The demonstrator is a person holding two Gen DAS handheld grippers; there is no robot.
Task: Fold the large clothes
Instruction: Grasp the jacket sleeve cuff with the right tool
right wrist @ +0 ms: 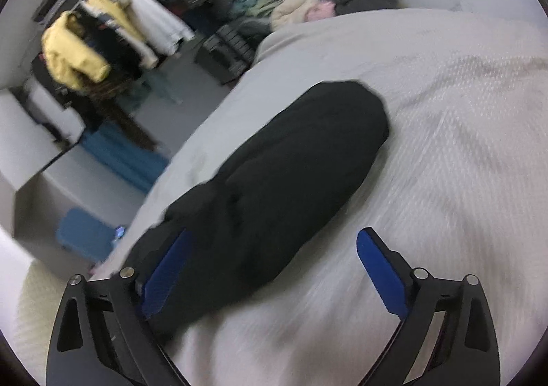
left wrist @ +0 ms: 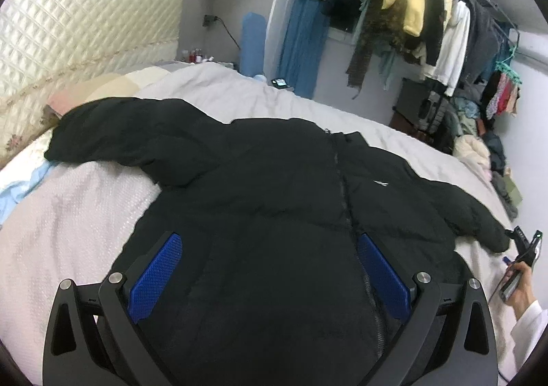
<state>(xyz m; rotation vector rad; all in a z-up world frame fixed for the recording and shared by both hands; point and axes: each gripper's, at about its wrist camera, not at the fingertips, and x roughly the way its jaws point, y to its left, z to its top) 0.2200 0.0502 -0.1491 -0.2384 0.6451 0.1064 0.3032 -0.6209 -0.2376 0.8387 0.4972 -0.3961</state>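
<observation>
A black puffer jacket (left wrist: 274,187) lies front up on the bed, zipper shut, both sleeves spread out. My left gripper (left wrist: 269,242) is open, hovering over the jacket's lower body near the hem, with nothing between its blue pads (left wrist: 157,276). My right gripper (right wrist: 275,238) is open over the end of the jacket's right sleeve (right wrist: 291,173); one pad is over the sleeve, the other (right wrist: 380,269) over bare bedding. In the left wrist view the right gripper (left wrist: 520,242) shows at the sleeve cuff, held by a hand.
The bed (left wrist: 85,208) has a pale grey-white cover and a quilted cream headboard (left wrist: 78,29). A loaded clothes rack (left wrist: 428,26) and piles of clothes (left wrist: 479,146) stand beyond the far side. A blue roll (left wrist: 253,43) and phone (left wrist: 282,82) sit near the wall.
</observation>
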